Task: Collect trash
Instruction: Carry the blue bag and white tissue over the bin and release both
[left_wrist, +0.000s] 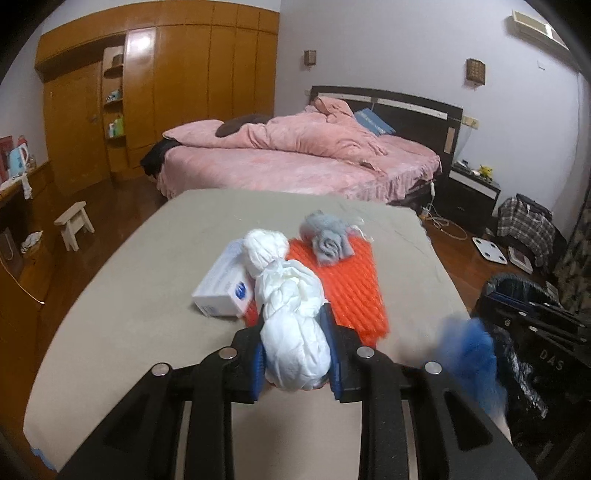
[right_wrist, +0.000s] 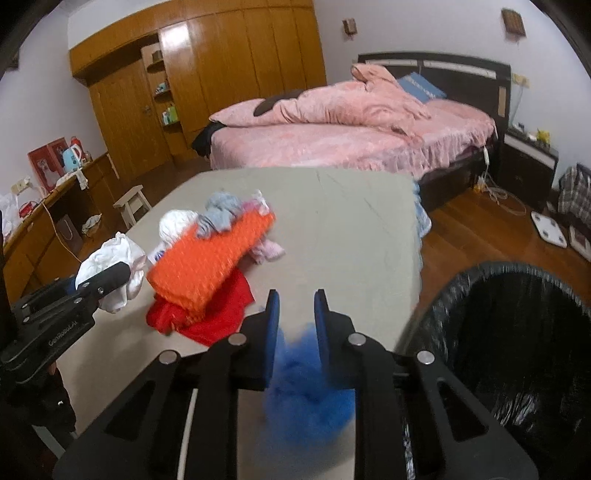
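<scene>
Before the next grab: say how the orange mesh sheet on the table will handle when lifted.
The orange mesh sheet probably flops, since it lies folded and limp. Its open foam netting looks light. The grey rag on top would likely slide off.

A home bedroom: a bed (left_wrist: 295, 166) with pink bedding, a wooden wardrobe (left_wrist: 166, 92) along the wall, a nightstand (left_wrist: 469, 192), wood floor (left_wrist: 454, 258).

White crumpled bag (left_wrist: 295, 332); blue fuzzy wad (right_wrist: 310, 387); orange ribbed mat (left_wrist: 347, 288); grey cloth (left_wrist: 327, 236); beige desk (left_wrist: 147, 295); black bin liner (right_wrist: 517, 332); pink bedding (left_wrist: 295, 147).
</scene>
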